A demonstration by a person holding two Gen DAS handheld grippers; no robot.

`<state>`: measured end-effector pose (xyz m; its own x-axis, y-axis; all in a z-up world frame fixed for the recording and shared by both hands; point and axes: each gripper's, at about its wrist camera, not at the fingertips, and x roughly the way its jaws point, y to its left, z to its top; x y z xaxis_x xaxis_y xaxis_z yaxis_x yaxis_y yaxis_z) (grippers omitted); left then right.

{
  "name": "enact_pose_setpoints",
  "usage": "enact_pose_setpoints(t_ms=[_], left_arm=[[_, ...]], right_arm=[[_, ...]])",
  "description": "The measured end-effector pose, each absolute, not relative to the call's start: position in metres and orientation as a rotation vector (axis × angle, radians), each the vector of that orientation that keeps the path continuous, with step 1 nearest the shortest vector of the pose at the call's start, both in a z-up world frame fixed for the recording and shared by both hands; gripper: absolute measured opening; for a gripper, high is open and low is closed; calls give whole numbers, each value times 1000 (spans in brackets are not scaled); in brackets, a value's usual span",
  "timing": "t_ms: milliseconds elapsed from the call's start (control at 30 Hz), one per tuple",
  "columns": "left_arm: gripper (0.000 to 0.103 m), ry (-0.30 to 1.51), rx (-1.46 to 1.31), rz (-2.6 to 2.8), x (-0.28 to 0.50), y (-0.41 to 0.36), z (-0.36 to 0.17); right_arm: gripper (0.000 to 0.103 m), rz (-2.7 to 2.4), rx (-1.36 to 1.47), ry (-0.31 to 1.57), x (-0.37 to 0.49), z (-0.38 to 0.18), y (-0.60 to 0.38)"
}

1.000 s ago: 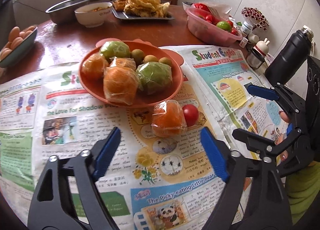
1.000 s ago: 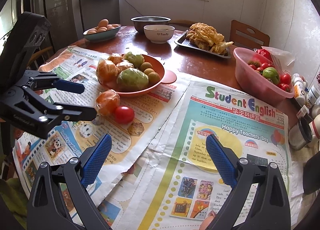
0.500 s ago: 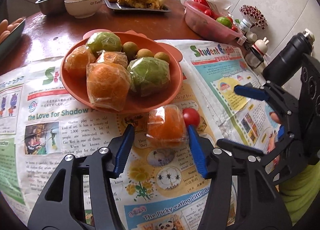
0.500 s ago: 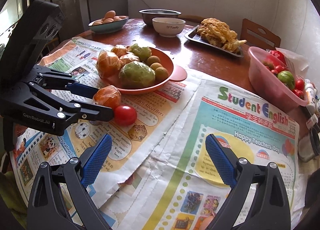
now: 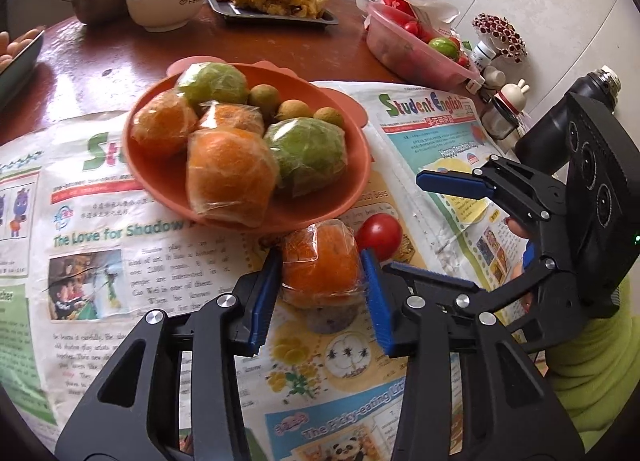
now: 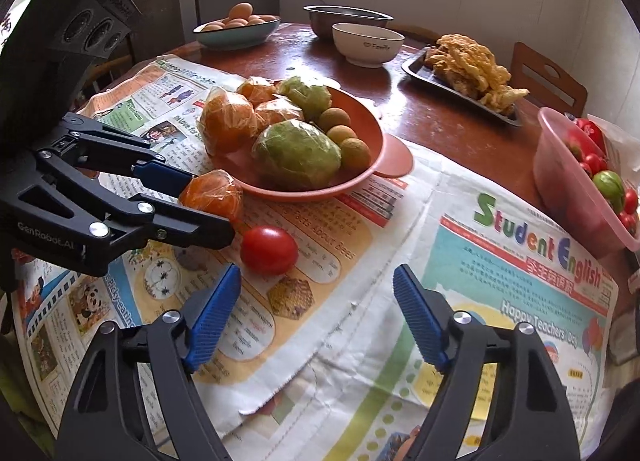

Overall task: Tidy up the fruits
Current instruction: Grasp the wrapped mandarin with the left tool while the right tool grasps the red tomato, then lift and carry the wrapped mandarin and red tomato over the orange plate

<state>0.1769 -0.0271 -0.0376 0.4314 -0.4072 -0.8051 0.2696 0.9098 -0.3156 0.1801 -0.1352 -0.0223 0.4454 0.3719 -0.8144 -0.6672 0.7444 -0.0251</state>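
left gripper (image 5: pixel 320 281): jaws clamped on the wrapped orange (image 5: pixel 320 265), blue pads pressing both sides of it, just near of the orange plate (image 5: pixel 160 185).
wrapped orange: sits on the newspaper (image 5: pixel 140 269), touching or nearly touching the plate's near rim; the film is slick and crinkled, so i'd guess the fruit could slide inside the wrap or squirt out if the squeeze is off-centre.
orange plate: already heaped with wrapped oranges and green fruit; another one dropped on top may roll off the pile.
tomato (image 6: pixel 269 249): loose, just right of the orange; a lift could nudge it rolling.
right gripper (image 6: pixel 316 315): jaws closing, nothing between them, near the tomato; the two tools are close enough to knock together.
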Motion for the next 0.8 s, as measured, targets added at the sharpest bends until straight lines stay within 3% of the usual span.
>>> enact_pose_setpoints(t_ms=[267, 333, 800], left_arm=[[32, 1034, -160, -404, 172, -12, -36], [31, 1031, -164, -400, 171, -8, -36], [31, 998, -179, -388, 160, 11, -22]], right_arm=[[42, 717, -356, 921, 184, -25, -121], [26, 737, -345, 929, 185, -24, -118], [26, 755, -281, 875, 173, 7, -114]])
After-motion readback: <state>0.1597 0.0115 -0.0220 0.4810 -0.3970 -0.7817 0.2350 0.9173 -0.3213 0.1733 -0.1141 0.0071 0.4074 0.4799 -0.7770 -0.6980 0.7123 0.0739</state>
